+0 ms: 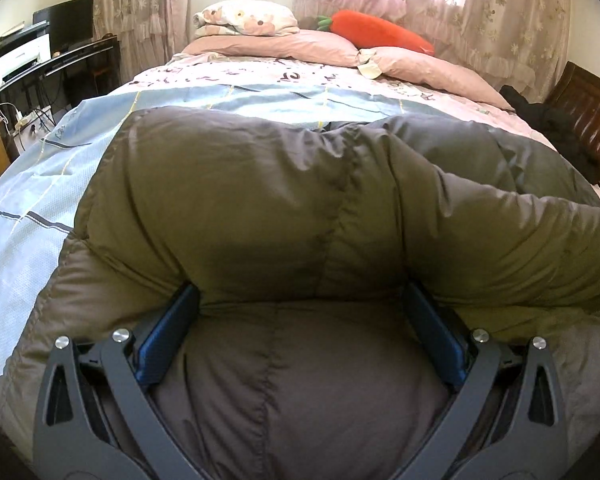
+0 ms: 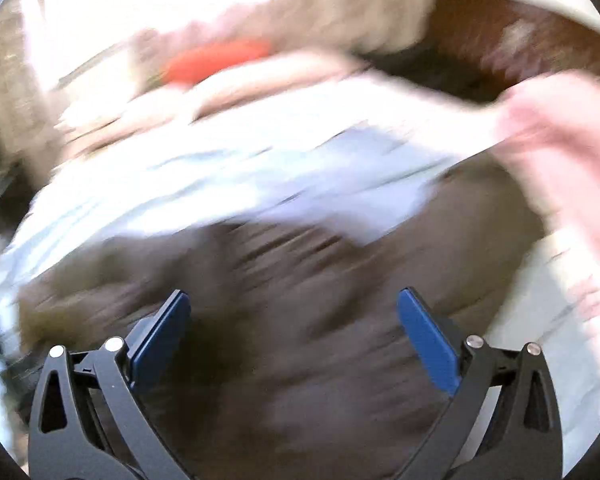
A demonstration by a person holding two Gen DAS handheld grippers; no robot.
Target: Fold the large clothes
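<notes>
Puffy quilted jacket [image 1: 300,208], seemingly olive-brown.

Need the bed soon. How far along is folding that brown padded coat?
Early stage. Done: the coat lies spread on the bed, still bulky. In hand: left claw is open, fabric bulging between its fingers; right claw is open above it, view blurred. Left: the folds.

No legible text; dark marks on the bedspread [image 1: 228,80] perhaps lettering.

Sunlit floral curtains [image 1: 500,12] behind a bed [image 1: 40,208]; a desk [image 1: 60,60] stands left.
</notes>
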